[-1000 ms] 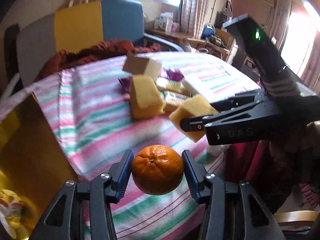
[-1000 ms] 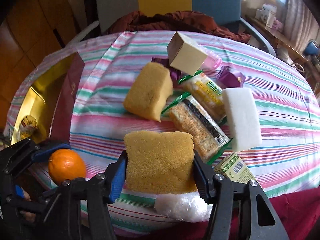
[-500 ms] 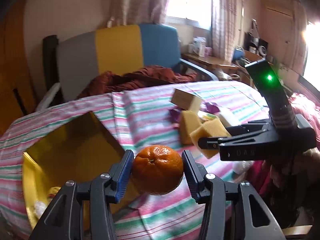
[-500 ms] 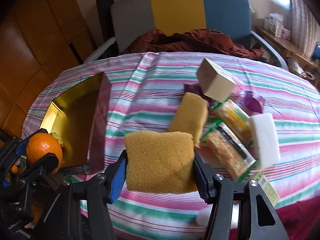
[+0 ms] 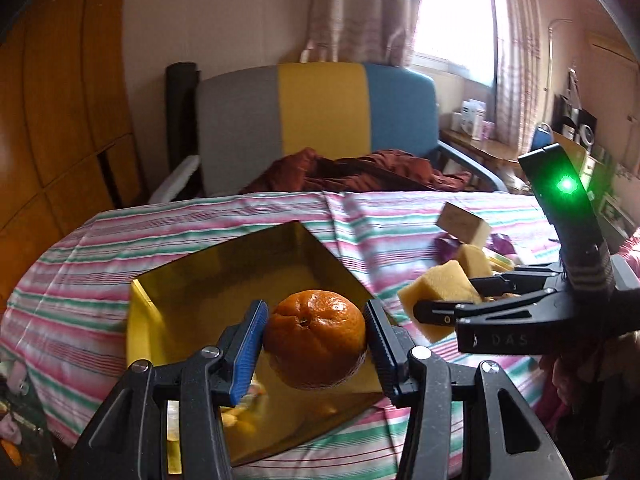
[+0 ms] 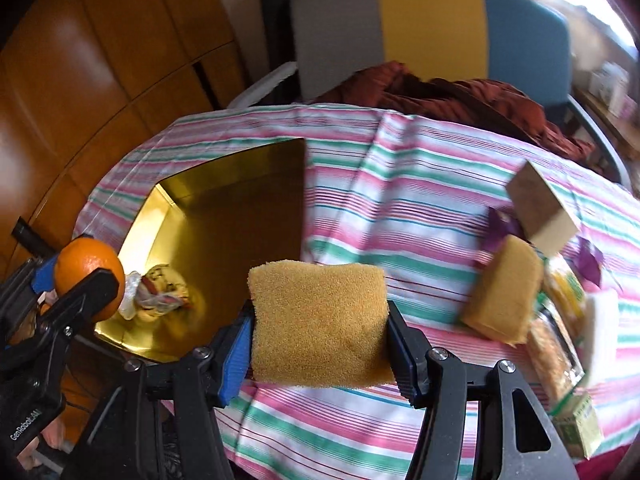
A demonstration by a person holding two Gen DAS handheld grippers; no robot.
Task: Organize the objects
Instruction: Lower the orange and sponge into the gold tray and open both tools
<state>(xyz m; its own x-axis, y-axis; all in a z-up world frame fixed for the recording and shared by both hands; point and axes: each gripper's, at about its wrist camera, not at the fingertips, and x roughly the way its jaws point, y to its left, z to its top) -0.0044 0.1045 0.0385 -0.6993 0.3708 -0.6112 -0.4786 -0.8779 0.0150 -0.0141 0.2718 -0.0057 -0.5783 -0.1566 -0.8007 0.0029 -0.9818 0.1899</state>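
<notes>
The left tongs (image 5: 316,340) pinch a round orange mandarin (image 5: 315,338) above the shiny gold box (image 5: 224,280) on the striped-cloth worktop (image 6: 400,200). The right tongs (image 6: 320,340) clamp a yellow rectangular sponge (image 6: 318,324) just beside that box.

My left gripper (image 5: 315,343) clamps a glossy orange mandarin (image 5: 315,338), stem dimple facing me, above the near corner of the open gold box (image 5: 224,280). My right gripper (image 6: 319,338) squeezes a tan sponge (image 6: 318,322), flat face toward me, over the striped cloth just beside the box's right wall.
</notes>
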